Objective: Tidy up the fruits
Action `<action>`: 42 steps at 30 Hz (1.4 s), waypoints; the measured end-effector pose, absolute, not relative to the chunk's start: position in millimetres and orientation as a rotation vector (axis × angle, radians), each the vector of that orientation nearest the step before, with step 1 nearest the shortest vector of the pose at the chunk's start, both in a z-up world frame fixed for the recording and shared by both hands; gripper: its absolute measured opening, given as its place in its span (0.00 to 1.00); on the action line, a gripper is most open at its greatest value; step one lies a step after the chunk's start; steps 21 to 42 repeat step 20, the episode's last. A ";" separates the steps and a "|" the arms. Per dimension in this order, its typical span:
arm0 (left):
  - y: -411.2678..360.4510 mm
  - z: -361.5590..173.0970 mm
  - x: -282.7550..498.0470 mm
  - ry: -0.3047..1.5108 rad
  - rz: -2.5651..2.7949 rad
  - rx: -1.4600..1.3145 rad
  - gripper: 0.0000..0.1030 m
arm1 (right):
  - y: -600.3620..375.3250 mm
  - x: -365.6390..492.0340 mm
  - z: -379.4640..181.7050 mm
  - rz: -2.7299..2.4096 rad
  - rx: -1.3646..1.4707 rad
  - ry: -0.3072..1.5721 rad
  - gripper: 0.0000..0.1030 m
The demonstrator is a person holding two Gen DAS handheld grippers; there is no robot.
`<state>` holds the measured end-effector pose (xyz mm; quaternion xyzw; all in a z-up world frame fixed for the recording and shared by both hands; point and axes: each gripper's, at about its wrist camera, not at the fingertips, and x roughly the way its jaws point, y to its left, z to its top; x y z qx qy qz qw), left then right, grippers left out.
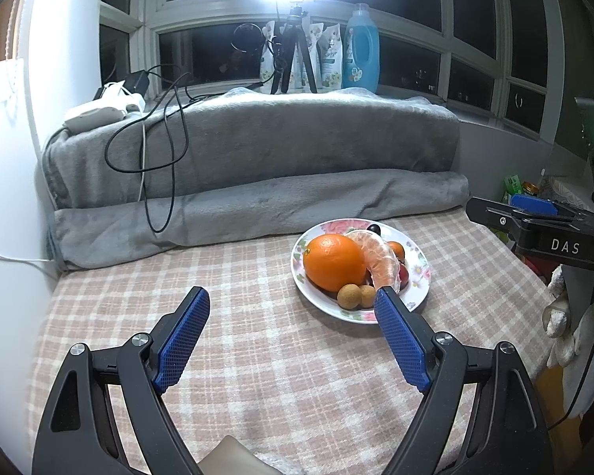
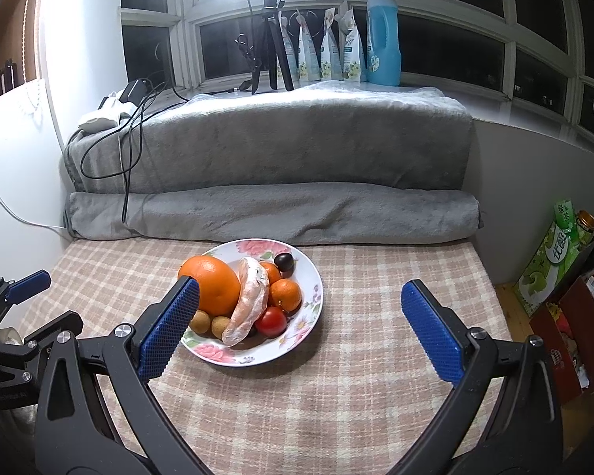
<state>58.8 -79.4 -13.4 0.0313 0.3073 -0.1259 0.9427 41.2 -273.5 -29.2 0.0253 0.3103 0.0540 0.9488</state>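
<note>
A floral plate (image 2: 308,277) (image 1: 419,273) on the plaid cloth holds a large orange (image 2: 213,285) (image 1: 332,261), a peeled citrus piece (image 2: 249,301) (image 1: 380,261), two small mandarins (image 2: 285,295), a red tomato (image 2: 271,320), a dark grape (image 2: 284,262) and two brown longans (image 2: 209,322) (image 1: 354,296). My left gripper (image 1: 293,301) is open and empty, left of the plate and nearer to me. My right gripper (image 2: 300,297) is open and empty above the plate's near side; its left fingertip overlaps the orange in view.
Rolled grey blankets (image 2: 273,213) line the table's far edge, with cables (image 1: 166,150) draped over them. A tripod (image 2: 269,43), refill pouches and a blue bottle (image 2: 384,35) stand on the windowsill. Boxes and a green carton (image 2: 550,265) stand off the right edge.
</note>
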 end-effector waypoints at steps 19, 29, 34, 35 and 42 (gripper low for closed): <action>-78.7 -12.5 56.9 0.615 -0.248 0.055 0.83 | -272.7 41.6 -31.3 0.112 0.052 0.639 1.00; -78.6 -12.5 57.0 0.616 -0.247 0.055 0.83 | -272.7 42.0 -32.0 0.110 0.053 0.641 1.00; -78.6 -12.5 57.0 0.616 -0.247 0.055 0.83 | -272.7 42.0 -32.0 0.110 0.053 0.641 1.00; -78.6 -12.5 57.0 0.616 -0.247 0.055 0.83 | -272.7 42.0 -32.0 0.110 0.053 0.641 1.00; -78.6 -12.5 57.0 0.616 -0.247 0.055 0.83 | -272.7 42.0 -32.0 0.110 0.053 0.641 1.00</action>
